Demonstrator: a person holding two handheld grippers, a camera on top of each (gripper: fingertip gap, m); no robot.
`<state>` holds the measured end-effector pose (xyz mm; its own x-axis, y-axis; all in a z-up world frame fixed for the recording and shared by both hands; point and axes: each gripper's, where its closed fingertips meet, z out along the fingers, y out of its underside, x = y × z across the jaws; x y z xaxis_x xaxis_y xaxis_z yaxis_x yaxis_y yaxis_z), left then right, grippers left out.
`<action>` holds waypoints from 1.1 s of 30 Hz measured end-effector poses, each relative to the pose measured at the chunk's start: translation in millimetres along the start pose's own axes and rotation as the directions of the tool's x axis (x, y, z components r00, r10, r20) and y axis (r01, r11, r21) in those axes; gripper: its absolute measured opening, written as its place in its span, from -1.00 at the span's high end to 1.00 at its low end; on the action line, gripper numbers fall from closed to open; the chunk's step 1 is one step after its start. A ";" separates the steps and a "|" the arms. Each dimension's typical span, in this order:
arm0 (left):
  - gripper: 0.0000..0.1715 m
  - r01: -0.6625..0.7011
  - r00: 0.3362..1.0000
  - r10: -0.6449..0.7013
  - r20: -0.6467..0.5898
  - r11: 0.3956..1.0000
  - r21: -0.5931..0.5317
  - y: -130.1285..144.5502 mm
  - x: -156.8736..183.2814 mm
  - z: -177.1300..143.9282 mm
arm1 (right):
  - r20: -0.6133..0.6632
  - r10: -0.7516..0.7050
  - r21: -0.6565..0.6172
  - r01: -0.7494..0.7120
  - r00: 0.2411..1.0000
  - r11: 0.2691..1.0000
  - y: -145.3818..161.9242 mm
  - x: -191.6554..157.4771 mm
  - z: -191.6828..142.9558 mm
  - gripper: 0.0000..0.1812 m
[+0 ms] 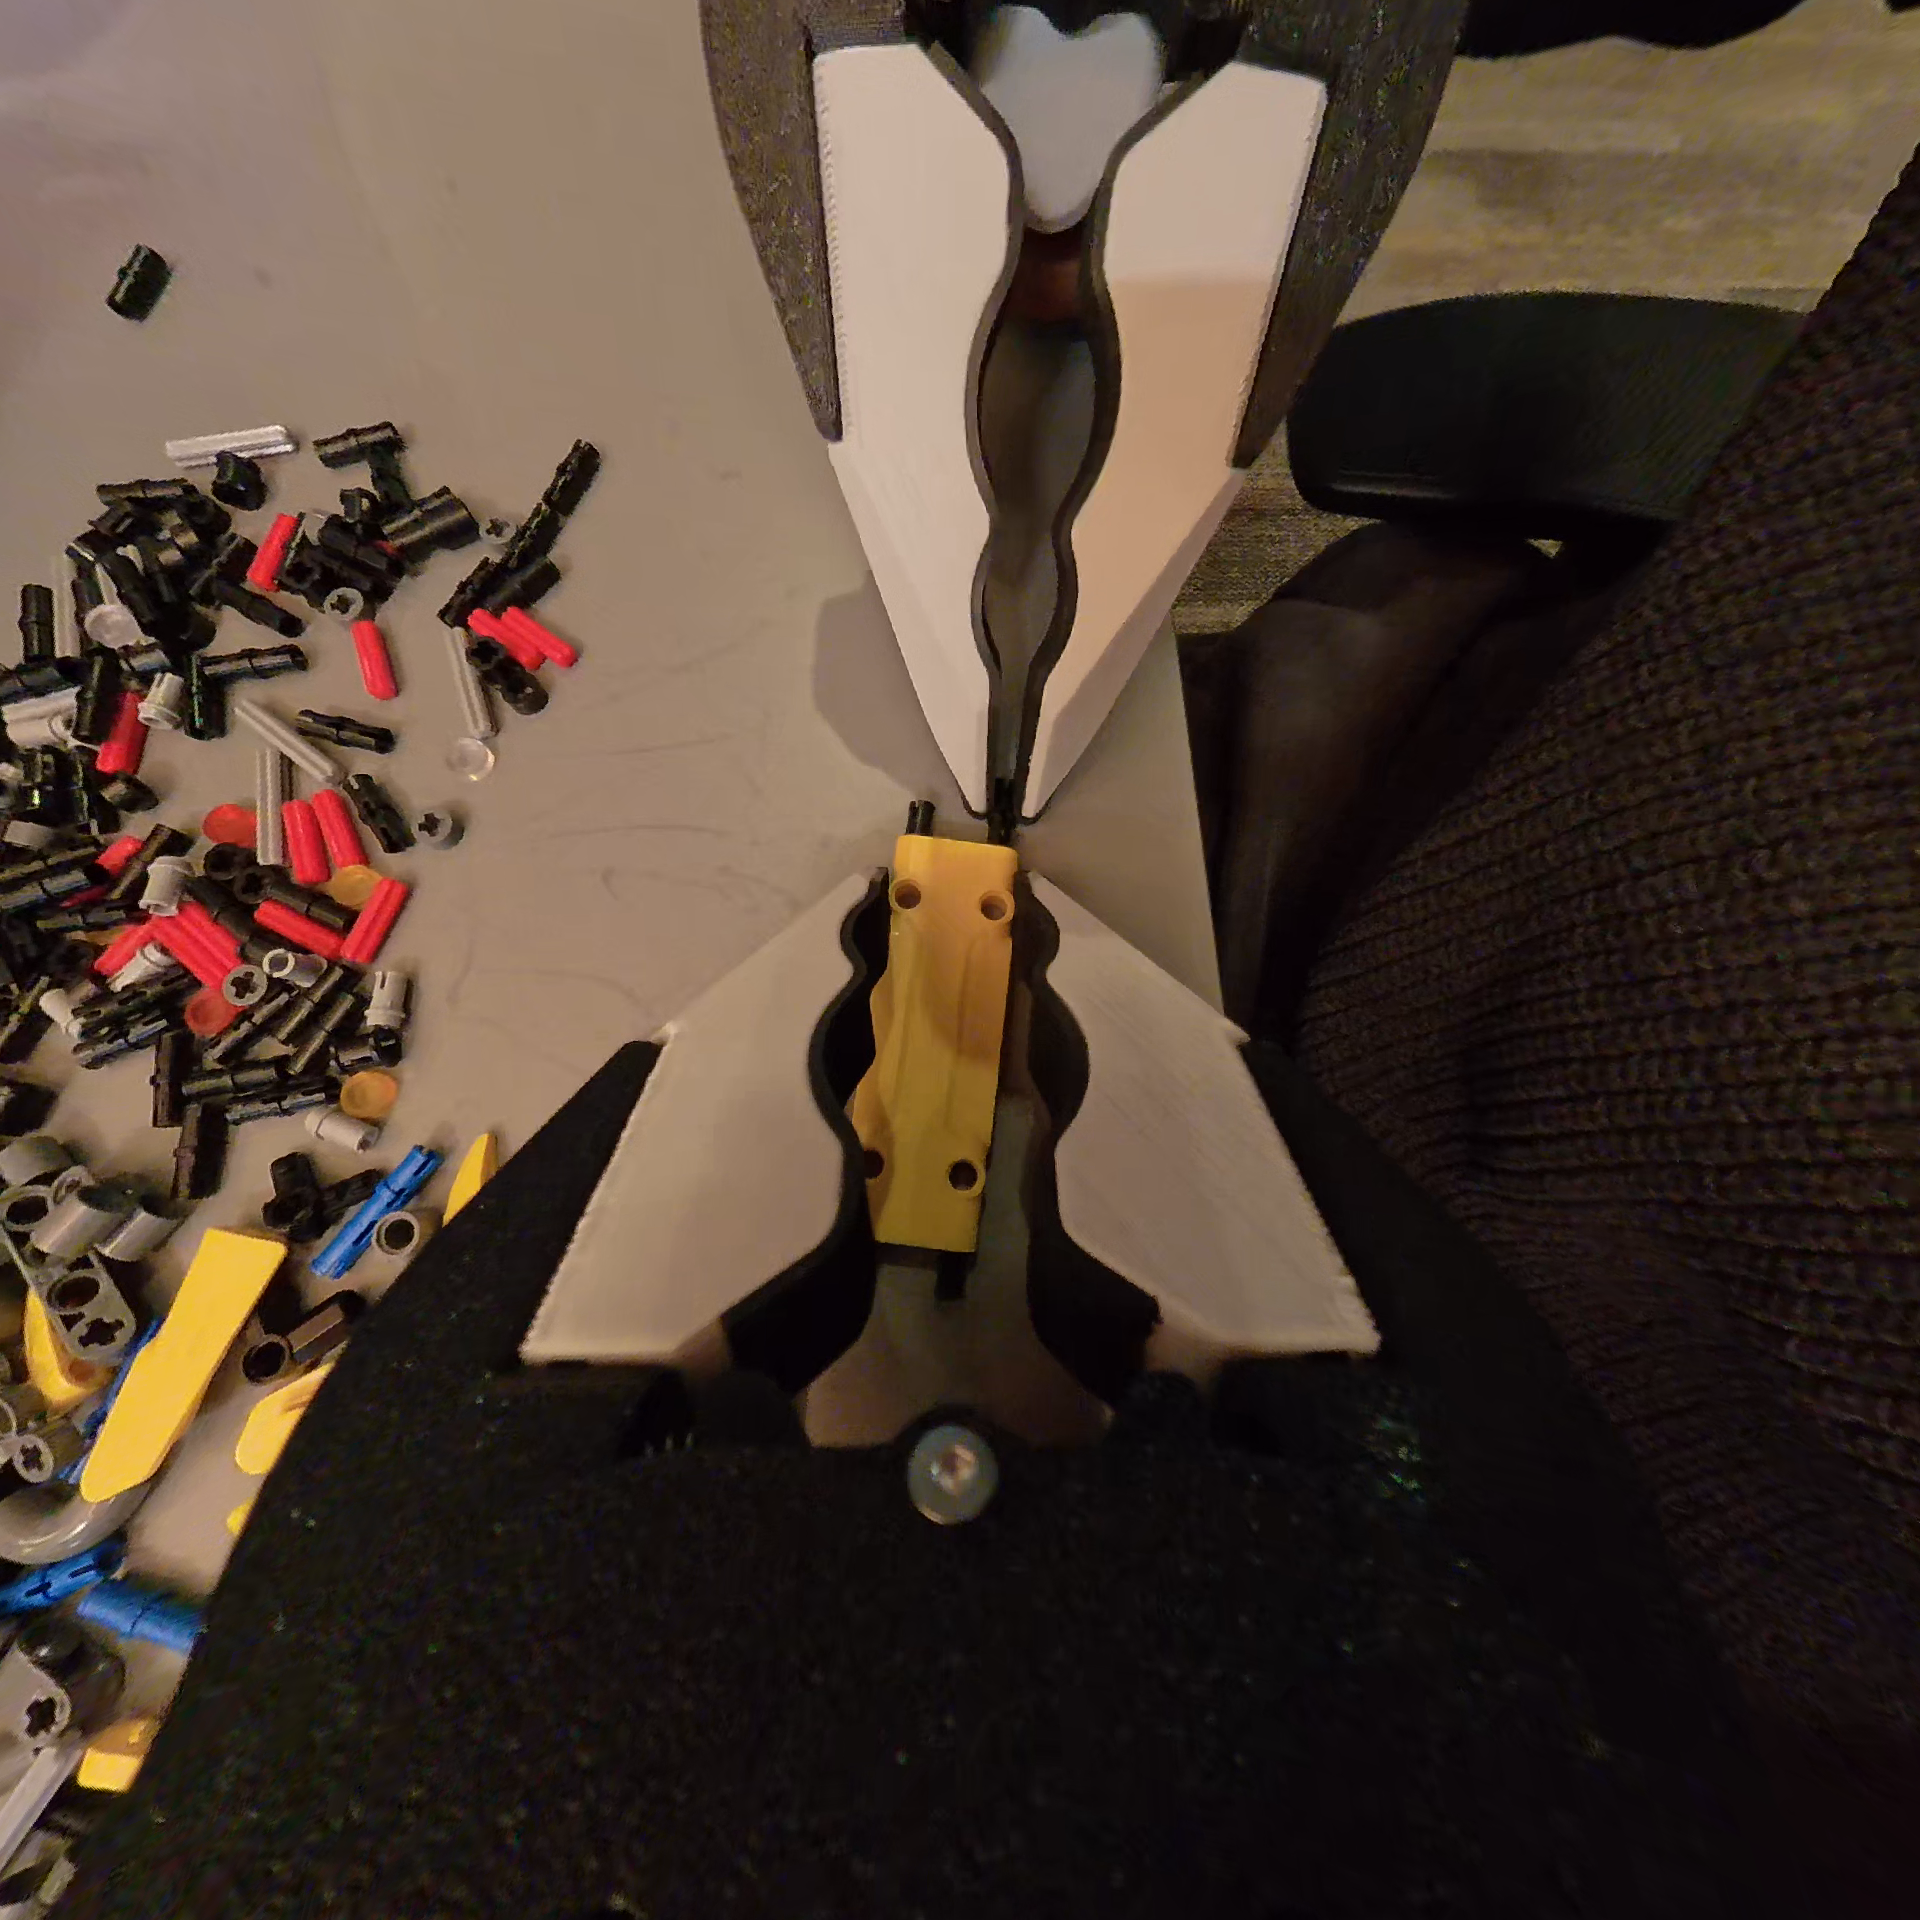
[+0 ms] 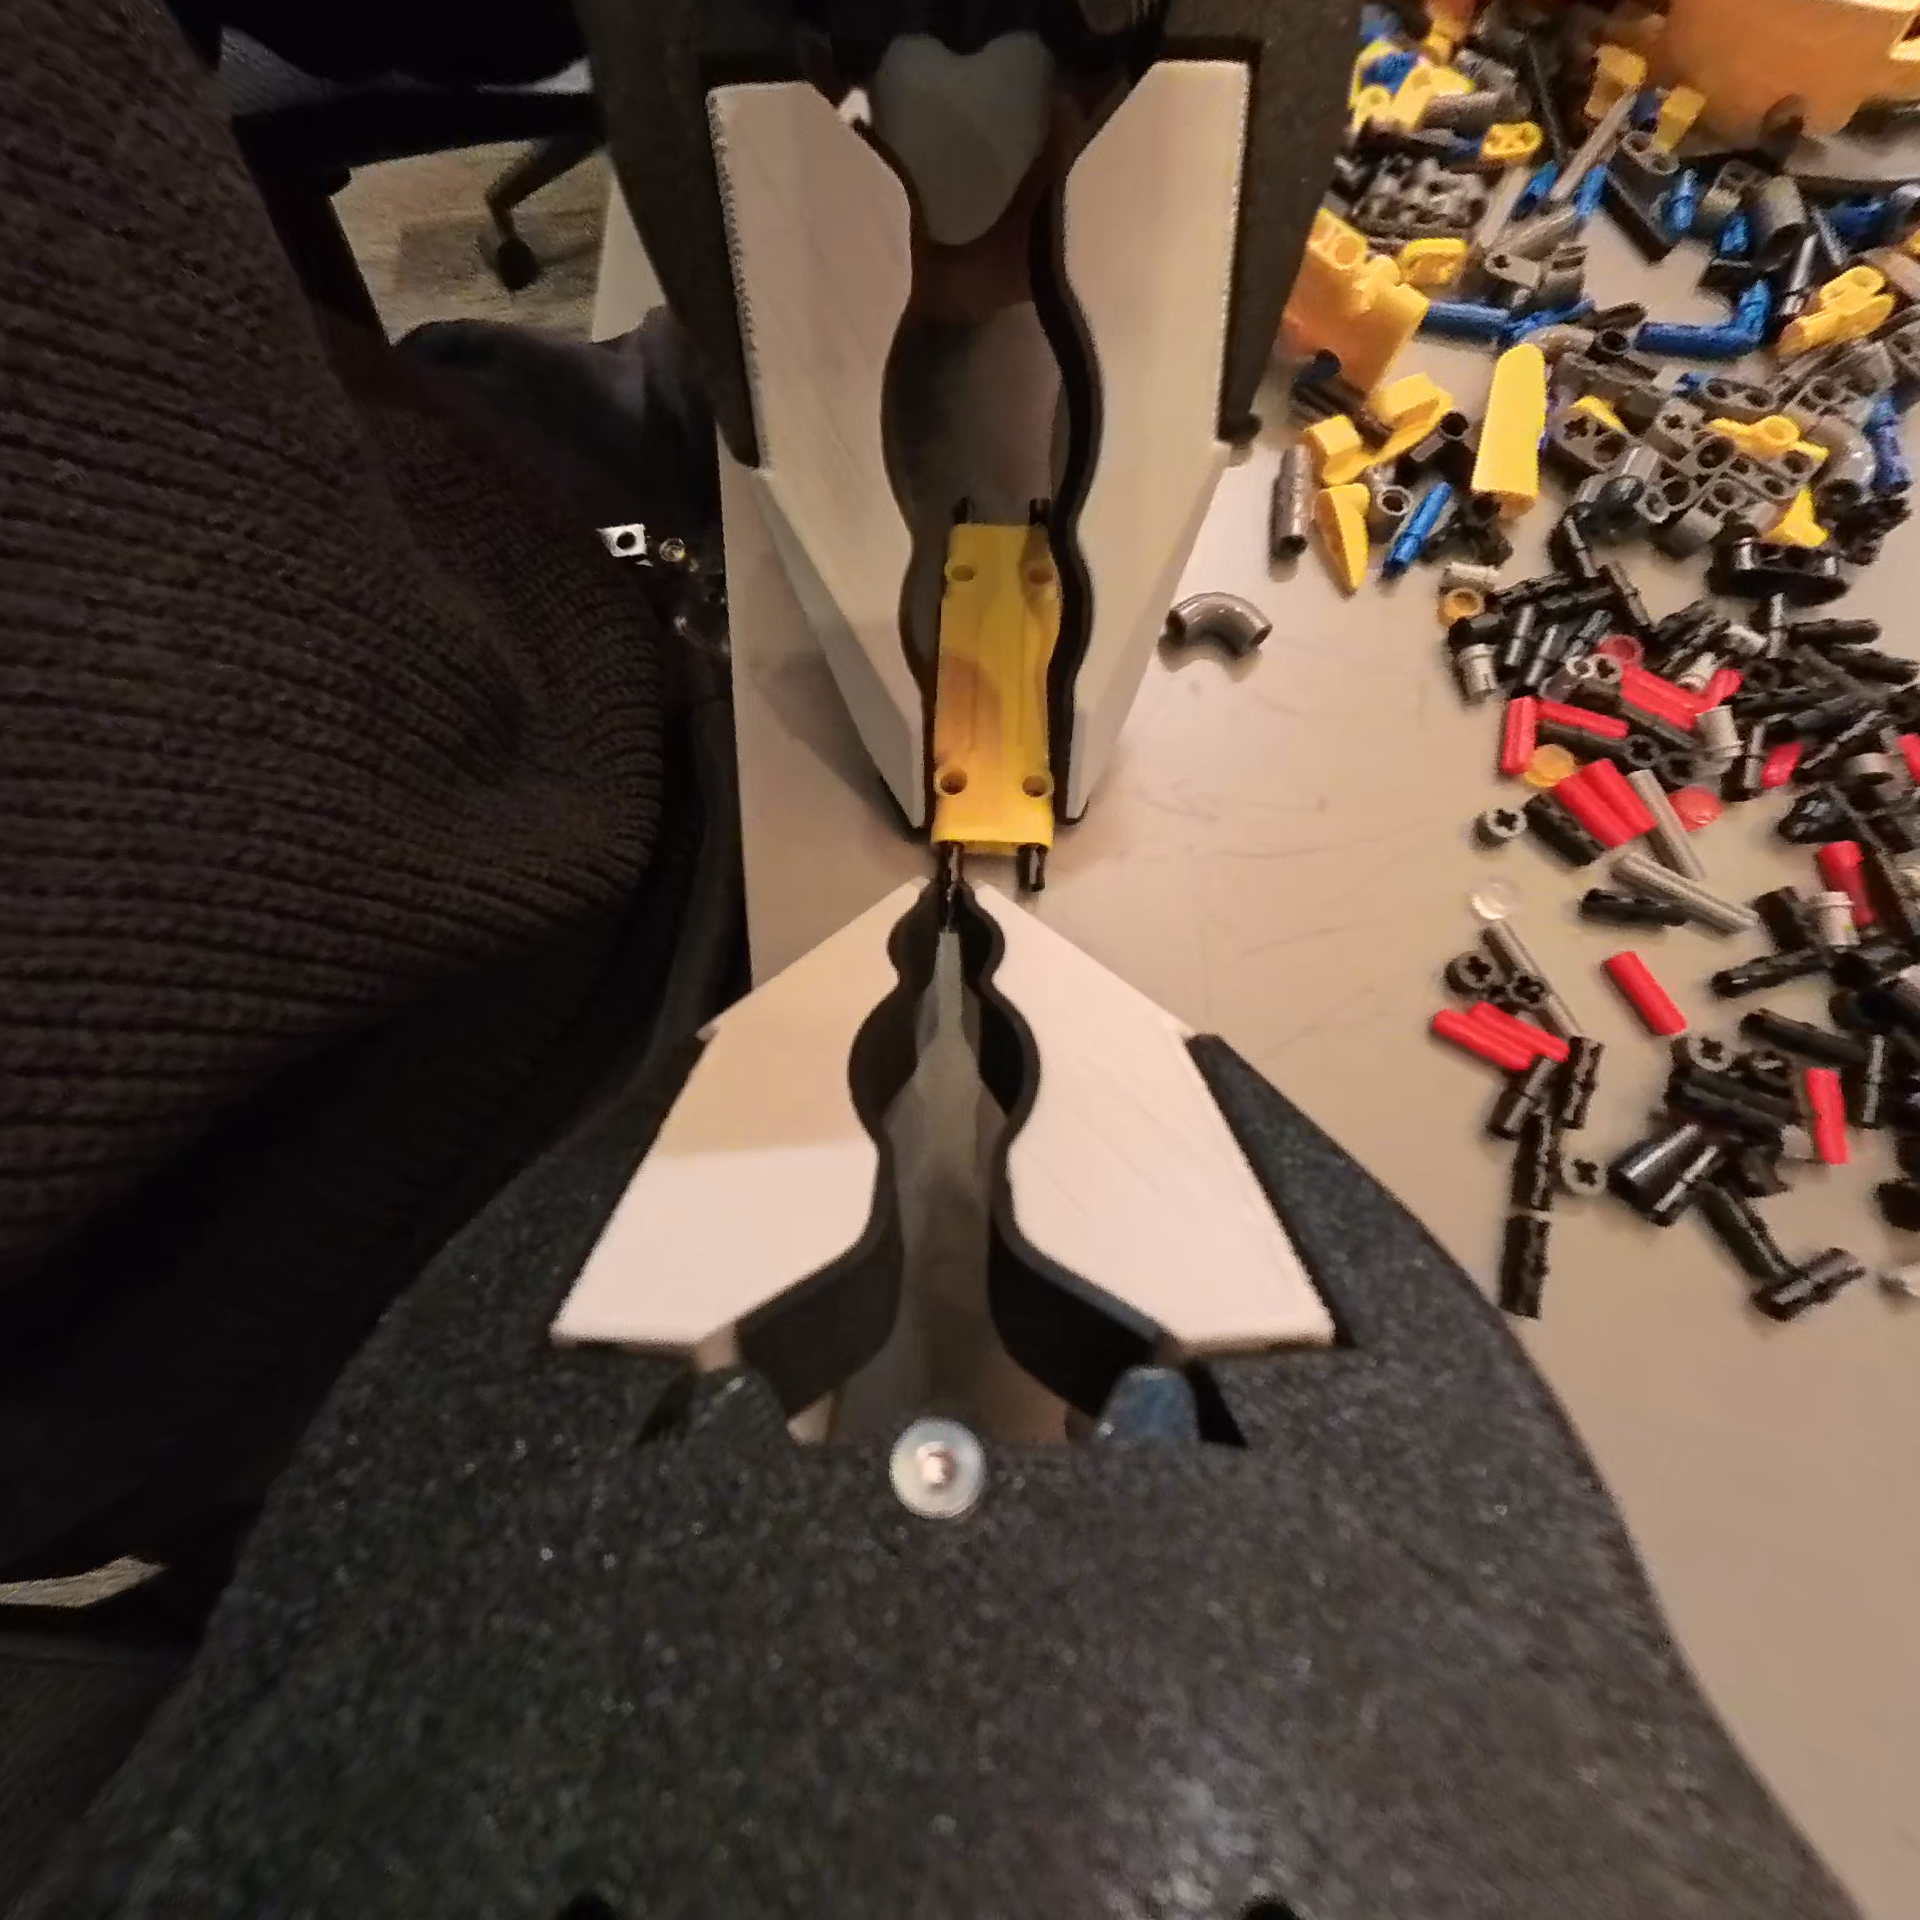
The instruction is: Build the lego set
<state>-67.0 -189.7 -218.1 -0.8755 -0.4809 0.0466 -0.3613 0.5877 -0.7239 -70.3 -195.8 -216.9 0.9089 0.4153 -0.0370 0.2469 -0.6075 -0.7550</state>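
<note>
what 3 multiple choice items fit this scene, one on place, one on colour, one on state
1. Where does the loose parts pile lie in the left wrist view?
A left of the grippers
B right of them
C between their fingers

2. What colour is the panel piece in the left gripper?
A blue
B yellow
C red

3. How is the right gripper?
A wide open
B shut on a black pin
C out of view

A: the pile covers the table's left side.
B: the clamped piece is yellow.
B: its fingertips pinch the pin at the panel's end.
</note>
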 end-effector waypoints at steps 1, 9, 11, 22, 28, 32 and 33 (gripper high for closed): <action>0.74 0.001 1.000 -0.001 0.000 1.000 0.000 -0.1 -0.1 0.0 | 0.011 0.013 0.001 -0.013 1.000 1.000 -0.2 -0.1 0.0 0.98; 0.74 0.010 1.000 -0.010 -0.009 1.000 -0.001 -0.1 -0.2 -0.2 | 0.006 -0.032 0.002 0.032 0.999 0.999 -1.5 -0.2 0.7 0.99; 0.74 0.011 1.000 -0.011 -0.016 1.000 -0.001 0.0 -0.1 -0.3 | -0.014 -0.089 0.001 0.089 0.996 0.996 -1.5 0.0 1.0 0.99; 0.75 0.022 0.999 -0.022 -0.023 1.000 -0.001 -0.5 -0.7 -0.1 | -0.007 -0.155 0.007 0.155 0.988 0.988 -2.3 0.1 1.9 0.98; 0.75 0.033 0.999 -0.033 -0.020 0.999 0.000 -0.5 -0.9 0.1 | 0.090 0.020 0.004 -0.021 0.996 1.000 -2.7 -0.2 1.7 0.98; 0.74 0.045 0.998 -0.045 -0.035 0.999 -0.002 -0.5 -0.6 0.7 | 0.120 -0.017 0.011 0.016 0.993 1.000 -5.5 -3.7 3.0 0.99; 0.75 0.049 0.998 -0.049 -0.042 0.999 0.000 -0.9 -0.5 0.5 | 0.104 -0.074 0.012 0.073 0.992 0.997 -6.6 -4.9 4.2 1.00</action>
<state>-66.1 -190.4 -217.8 -0.8696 -0.4812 0.1109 -0.4036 0.5633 -0.7209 -77.7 -190.9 -214.5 0.8481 0.5276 -0.0489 0.3089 -0.5673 -0.7633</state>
